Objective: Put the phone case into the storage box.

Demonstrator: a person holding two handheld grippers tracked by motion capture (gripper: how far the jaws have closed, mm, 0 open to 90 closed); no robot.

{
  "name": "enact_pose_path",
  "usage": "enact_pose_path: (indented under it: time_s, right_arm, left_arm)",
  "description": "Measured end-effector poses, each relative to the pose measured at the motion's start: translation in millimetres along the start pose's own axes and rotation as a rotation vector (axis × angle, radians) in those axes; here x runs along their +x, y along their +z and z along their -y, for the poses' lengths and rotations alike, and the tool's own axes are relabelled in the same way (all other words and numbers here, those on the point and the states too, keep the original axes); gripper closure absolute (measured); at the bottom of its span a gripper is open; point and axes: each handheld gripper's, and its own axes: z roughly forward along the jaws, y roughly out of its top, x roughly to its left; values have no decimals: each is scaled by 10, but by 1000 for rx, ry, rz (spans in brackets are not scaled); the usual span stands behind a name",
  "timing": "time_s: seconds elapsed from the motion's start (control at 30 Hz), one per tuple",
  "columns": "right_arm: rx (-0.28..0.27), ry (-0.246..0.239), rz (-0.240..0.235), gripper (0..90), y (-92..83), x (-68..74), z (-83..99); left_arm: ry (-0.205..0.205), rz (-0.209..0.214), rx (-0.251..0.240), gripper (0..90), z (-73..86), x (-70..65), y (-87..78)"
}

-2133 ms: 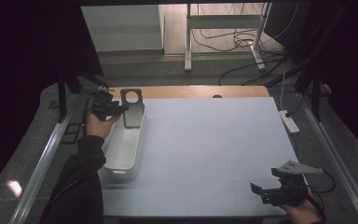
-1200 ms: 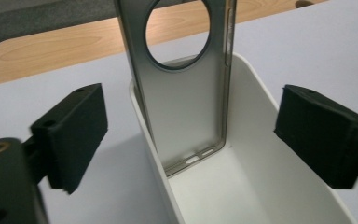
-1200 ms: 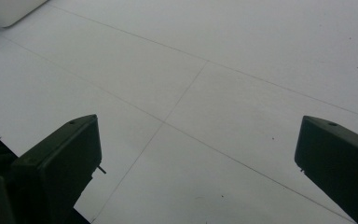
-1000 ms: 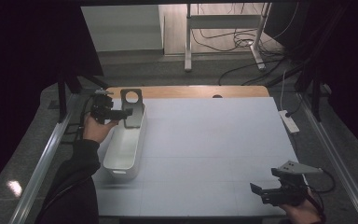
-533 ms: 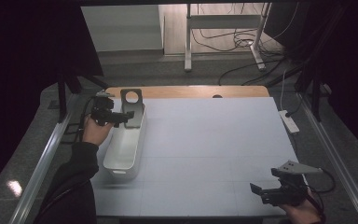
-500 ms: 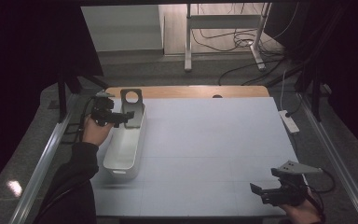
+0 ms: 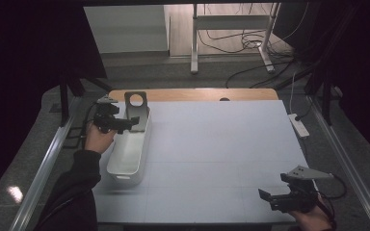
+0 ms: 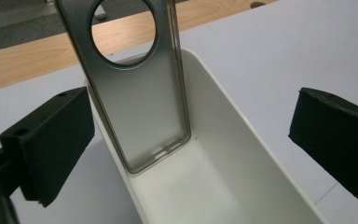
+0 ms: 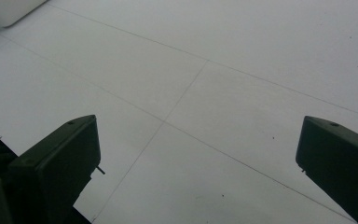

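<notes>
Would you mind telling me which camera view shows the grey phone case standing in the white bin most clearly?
The left gripper view: the phone case stands close between the open jaws, leaning on the end wall of the white bin, its round hole and edge slots plain. The high view gives it small and far. The right gripper view faces the table.

a: the phone case [image 8: 135, 88] is showing a smoky grey, with a bronze tint along its edge.
b: and the bin [image 8: 242, 154] is gleaming plain white, sitting on a pale grey table [image 7: 221, 144] with a wooden far strip.
</notes>
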Motion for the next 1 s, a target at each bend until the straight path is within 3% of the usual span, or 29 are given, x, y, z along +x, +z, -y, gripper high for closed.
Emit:
enact_pose_path:
  time_s: [0.17,0.47,1.0]
  right_arm:
    - [1,-1,-1,0,0,2,-1]
    - [1,0,0,0,1,0,0]
    - [2,0,0,0,1,1,0]
  left_arm:
    - [31,5,16,9,11,-21,-5]
    - [22,31,-28,9,50,-5,-46]
    - [20,29,-29,0,117,-90,-178]
